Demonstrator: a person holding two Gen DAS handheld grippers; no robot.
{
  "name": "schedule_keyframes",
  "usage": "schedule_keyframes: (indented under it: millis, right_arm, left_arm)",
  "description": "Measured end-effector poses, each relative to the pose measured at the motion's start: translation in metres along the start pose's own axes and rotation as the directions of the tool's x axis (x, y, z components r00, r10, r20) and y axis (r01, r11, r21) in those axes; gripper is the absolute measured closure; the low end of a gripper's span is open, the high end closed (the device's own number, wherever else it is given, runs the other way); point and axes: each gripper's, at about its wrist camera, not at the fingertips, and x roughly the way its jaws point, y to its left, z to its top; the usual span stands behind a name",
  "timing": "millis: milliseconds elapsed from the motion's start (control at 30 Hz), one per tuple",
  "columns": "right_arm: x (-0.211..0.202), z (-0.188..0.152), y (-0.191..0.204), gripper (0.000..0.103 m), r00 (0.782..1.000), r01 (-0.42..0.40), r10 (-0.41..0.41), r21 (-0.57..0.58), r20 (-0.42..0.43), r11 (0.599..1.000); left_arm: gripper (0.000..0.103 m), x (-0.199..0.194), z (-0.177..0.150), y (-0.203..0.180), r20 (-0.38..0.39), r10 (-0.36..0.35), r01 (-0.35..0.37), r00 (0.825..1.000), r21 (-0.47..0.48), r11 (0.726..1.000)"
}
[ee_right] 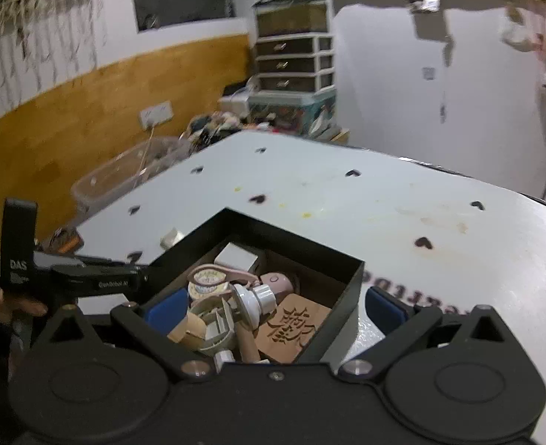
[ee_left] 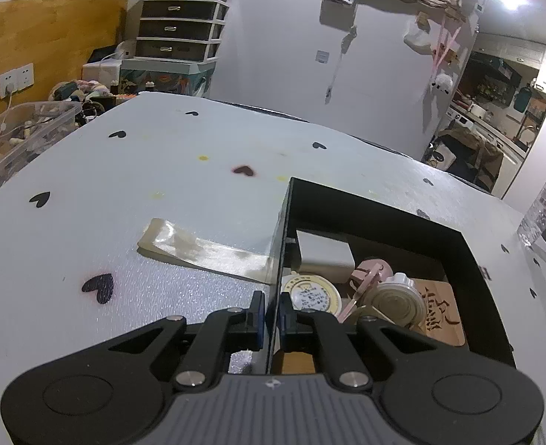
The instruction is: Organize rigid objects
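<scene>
At lower centre the left gripper (ee_left: 271, 315) pinches the black box's (ee_left: 473, 256) left wall, while the right gripper (ee_right: 273, 307) hangs with fingers spread over its cluttered inside.

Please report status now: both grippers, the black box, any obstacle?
Left gripper shut on black box wall. Right gripper open, empty, above box contents. Clear packet on table beside box; nothing blocking.

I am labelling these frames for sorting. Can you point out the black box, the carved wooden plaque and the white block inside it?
black box (ee_left: 469, 256): left wrist view, top of its right wall.
wooden plaque (ee_right: 291, 328): right wrist view, carved face.
white block (ee_left: 324, 250): left wrist view, its top face.
</scene>
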Motion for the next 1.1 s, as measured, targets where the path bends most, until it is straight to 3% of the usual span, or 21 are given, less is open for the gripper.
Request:
schedule_keyframes:
  millis: [333, 433, 567, 733, 1100]
  right_arm:
    - [-0.020, -0.034, 0.011, 0.000, 0.993, 0.061, -0.073, 0.121, 0.096, 0.991]
    - [-0.021, -0.041, 0.016, 0.000, 0.988, 0.085, -0.100, 0.134, 0.114, 0.987]
    - [-0.027, -0.051, 0.022, 0.000, 0.981, 0.111, -0.132, 0.145, 0.145, 0.983]
    - [-0.038, -0.065, 0.029, 0.000, 0.963, 0.164, -0.192, 0.155, 0.188, 0.974]
    - [-0.070, -0.098, 0.046, 0.000, 0.915, 0.258, -0.294, 0.161, 0.278, 0.953]
  left_arm:
    - [0.096, -0.006, 0.002, -0.006, 0.013, 0.005, -0.006, 1.000, 0.057, 0.998]
    - [0.091, -0.018, 0.002, -0.009, 0.044, 0.003, -0.006, 0.999, 0.062, 0.998]
    - [0.070, -0.038, -0.001, -0.014, 0.092, 0.002, -0.009, 0.996, 0.074, 0.997]
    - [0.063, -0.069, -0.009, -0.025, 0.152, -0.013, -0.004, 0.988, 0.108, 0.994]
    - [0.023, -0.134, -0.043, -0.049, 0.284, -0.039, -0.017, 0.958, 0.195, 0.981]
